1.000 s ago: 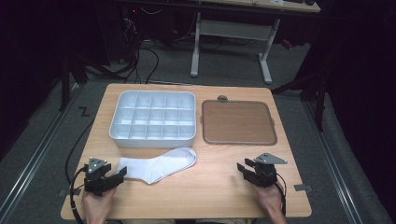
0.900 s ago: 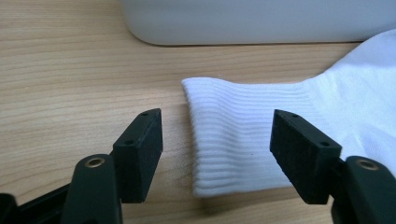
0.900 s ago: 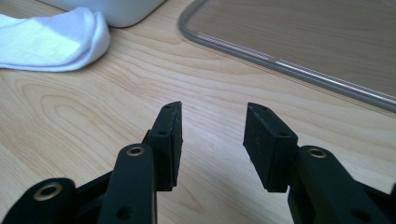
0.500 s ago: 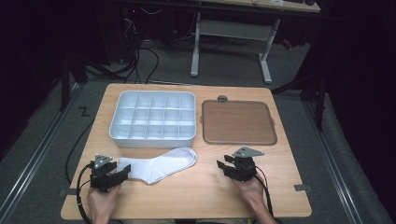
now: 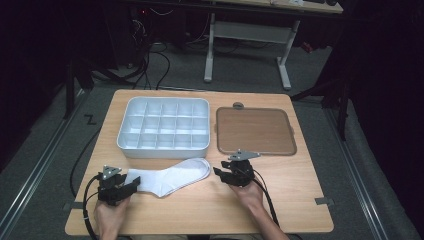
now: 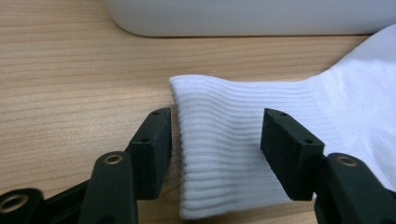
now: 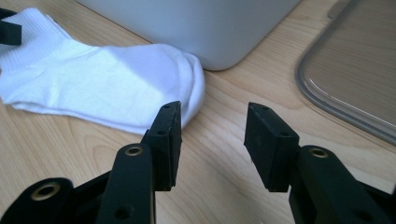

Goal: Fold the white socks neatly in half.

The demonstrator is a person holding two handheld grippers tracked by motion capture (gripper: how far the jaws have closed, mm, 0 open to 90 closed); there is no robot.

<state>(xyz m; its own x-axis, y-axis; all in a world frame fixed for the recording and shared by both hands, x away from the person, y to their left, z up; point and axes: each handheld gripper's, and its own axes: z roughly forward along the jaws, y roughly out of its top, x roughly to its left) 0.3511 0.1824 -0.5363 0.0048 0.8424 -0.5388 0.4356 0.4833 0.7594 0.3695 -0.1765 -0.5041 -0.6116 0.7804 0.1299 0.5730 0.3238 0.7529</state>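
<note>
A white sock (image 5: 170, 177) lies flat on the wooden table, cuff to the left and toe to the right. My left gripper (image 5: 131, 184) is at the cuff. In the left gripper view its jaws (image 6: 215, 140) straddle the ribbed cuff (image 6: 224, 140); they have just been closing, and the pads stand beside the fabric without squeezing it. My right gripper (image 5: 220, 174) sits just right of the toe and points at it. In the right gripper view it (image 7: 212, 135) is open over bare wood, with the sock's toe (image 7: 187, 88) just beyond the left jaw.
A white compartment tray (image 5: 125, 145) stands just behind the sock. A brown flat lid with a clear rim (image 5: 255, 131) lies to its right. Bare tabletop (image 5: 300, 200) spreads to the right and in front of the right gripper.
My right gripper has slid left across the table up to the sock's toe. My left gripper has stayed at the cuff, and its jaws have narrowed around it.
</note>
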